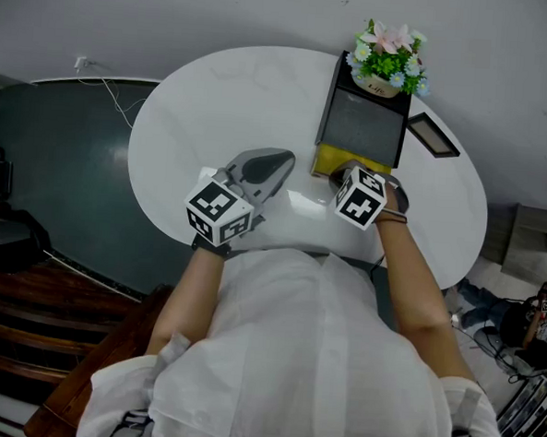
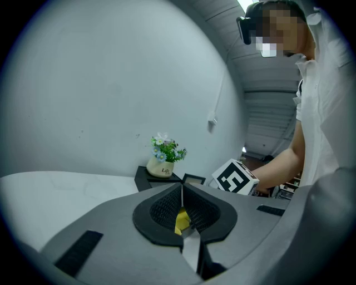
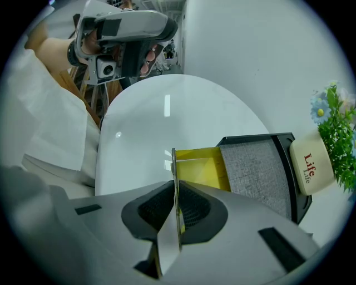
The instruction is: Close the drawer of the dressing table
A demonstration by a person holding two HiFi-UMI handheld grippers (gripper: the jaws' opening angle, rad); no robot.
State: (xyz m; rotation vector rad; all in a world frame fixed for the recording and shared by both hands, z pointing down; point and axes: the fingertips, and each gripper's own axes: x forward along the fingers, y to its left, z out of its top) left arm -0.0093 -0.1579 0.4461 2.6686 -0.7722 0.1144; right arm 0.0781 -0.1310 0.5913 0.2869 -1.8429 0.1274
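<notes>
Head view: the right gripper [image 1: 339,174] meets the pulled-out yellow drawer [image 1: 353,160] of the dressing table [image 1: 360,126], with a flower pot [image 1: 379,81] on top just beyond; left gripper view: the left gripper [image 2: 182,189] is closed on nothing, the drawer ahead of it; right gripper view: the jaws pinch the drawer's thin front panel [image 3: 173,161].

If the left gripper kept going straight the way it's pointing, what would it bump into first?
Likely the black box holding the open yellow drawer: the left gripper, jaws together, aims across the white tabletop toward it. Depth is unclear.
</notes>
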